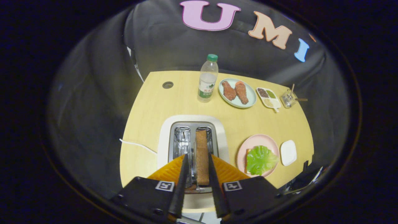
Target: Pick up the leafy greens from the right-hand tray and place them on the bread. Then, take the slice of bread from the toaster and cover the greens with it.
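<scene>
Tongs (197,157) directly above toaster (192,140), fingers (183,174) spread a little, one on each side of toast (202,155) standing upright in the right slot. Fingers close along both faces of the slice; actual contact cannot be told, so no firm pinch recorded. Left slot (182,141) empty, wire guides visible. Left finger over the rib between slots.

Greens (260,159) already lying on bread (247,154) on pink plate (255,143), right of toaster, just beside it. Only a corner of that bread visible under the leaf. Small white dish (288,152) just right of the plate, empty.

Farther back on desk (174,102): water bottle (207,79) with green cap, upright, beyond toaster. Right of it, pale green plate (239,99) with two browned meat pieces (235,92). Then a divided tray (269,98) with seeds or spices, then a small glass jar (288,99) with sticks, near desk's far right edge.

White cord (136,145) running from toaster's left side across desk. Round cable hole (168,85) near far left corner.

Nothing between toaster and pink plate; white dish and desk edge close beyond the plate.
</scene>
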